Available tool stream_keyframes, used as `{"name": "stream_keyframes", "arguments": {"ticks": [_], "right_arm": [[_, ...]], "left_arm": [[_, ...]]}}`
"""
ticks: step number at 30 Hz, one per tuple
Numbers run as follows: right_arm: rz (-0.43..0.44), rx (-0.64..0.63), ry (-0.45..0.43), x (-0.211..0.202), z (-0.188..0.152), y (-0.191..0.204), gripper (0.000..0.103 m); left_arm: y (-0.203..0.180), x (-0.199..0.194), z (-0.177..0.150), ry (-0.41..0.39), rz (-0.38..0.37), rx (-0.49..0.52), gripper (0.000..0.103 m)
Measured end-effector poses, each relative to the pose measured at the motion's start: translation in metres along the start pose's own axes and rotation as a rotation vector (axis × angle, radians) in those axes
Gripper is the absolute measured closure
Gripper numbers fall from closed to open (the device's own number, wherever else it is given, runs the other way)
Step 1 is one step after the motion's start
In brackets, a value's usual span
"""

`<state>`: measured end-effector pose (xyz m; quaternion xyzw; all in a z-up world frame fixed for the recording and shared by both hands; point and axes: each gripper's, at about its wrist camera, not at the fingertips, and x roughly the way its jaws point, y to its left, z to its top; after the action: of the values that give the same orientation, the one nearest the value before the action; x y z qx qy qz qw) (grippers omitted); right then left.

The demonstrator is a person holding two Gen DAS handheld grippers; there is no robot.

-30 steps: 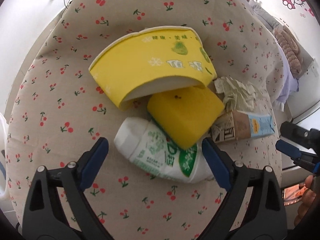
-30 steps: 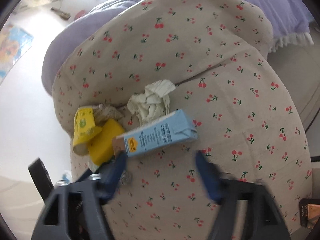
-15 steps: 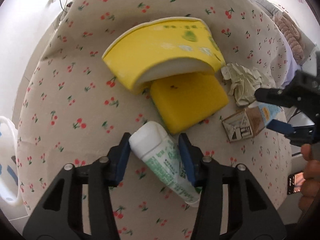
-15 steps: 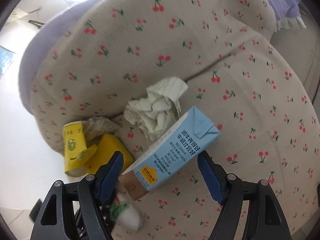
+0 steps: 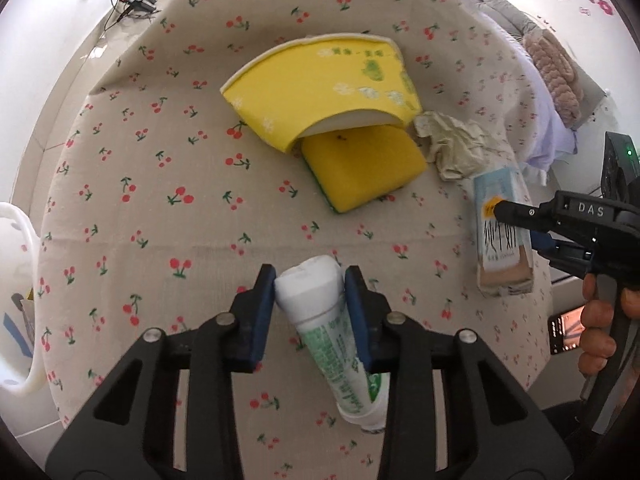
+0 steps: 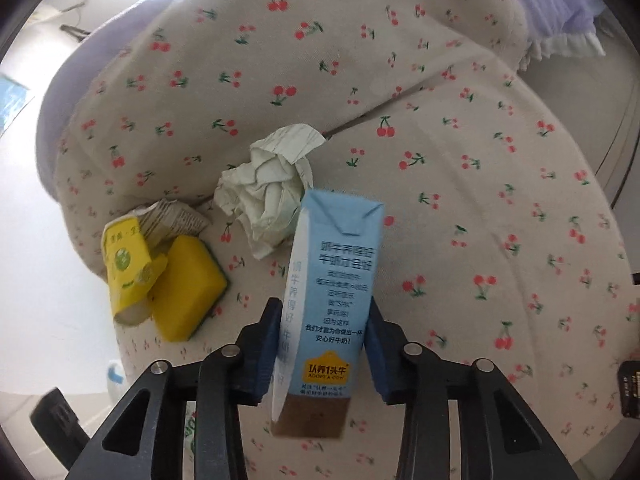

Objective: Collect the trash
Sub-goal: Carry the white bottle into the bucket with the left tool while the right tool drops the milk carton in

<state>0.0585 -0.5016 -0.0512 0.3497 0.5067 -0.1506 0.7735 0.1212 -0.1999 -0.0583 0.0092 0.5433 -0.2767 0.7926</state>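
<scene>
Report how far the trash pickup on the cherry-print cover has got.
Nothing shows as binned yet. In hand: the left gripper is shut on the white tube, and the right gripper is shut on the blue milk carton. Left on the cover: the flattened yellow cup, the yellow sponge and the crumpled paper.

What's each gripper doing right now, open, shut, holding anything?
Left gripper: shut on the white bottle.
Right gripper: shut on the blue milk carton.
</scene>
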Motion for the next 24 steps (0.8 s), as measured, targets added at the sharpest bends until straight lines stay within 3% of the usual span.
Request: {"name": "stream_keyframes", "arguments": {"ticks": [11, 24], "right_arm": [[0.060, -0.208, -0.129, -0.058, -0.038, 0.053, 0.065], [0.119, -0.370, -0.132, -0.045, -0.085, 0.138, 0.065]], "left_arm": [[0.005, -0.041, -0.007, -0.097, -0.025, 0.010, 0.067], [0.054, -0.092, -0.007, -0.234, 0.014, -0.087, 0.067]]}}
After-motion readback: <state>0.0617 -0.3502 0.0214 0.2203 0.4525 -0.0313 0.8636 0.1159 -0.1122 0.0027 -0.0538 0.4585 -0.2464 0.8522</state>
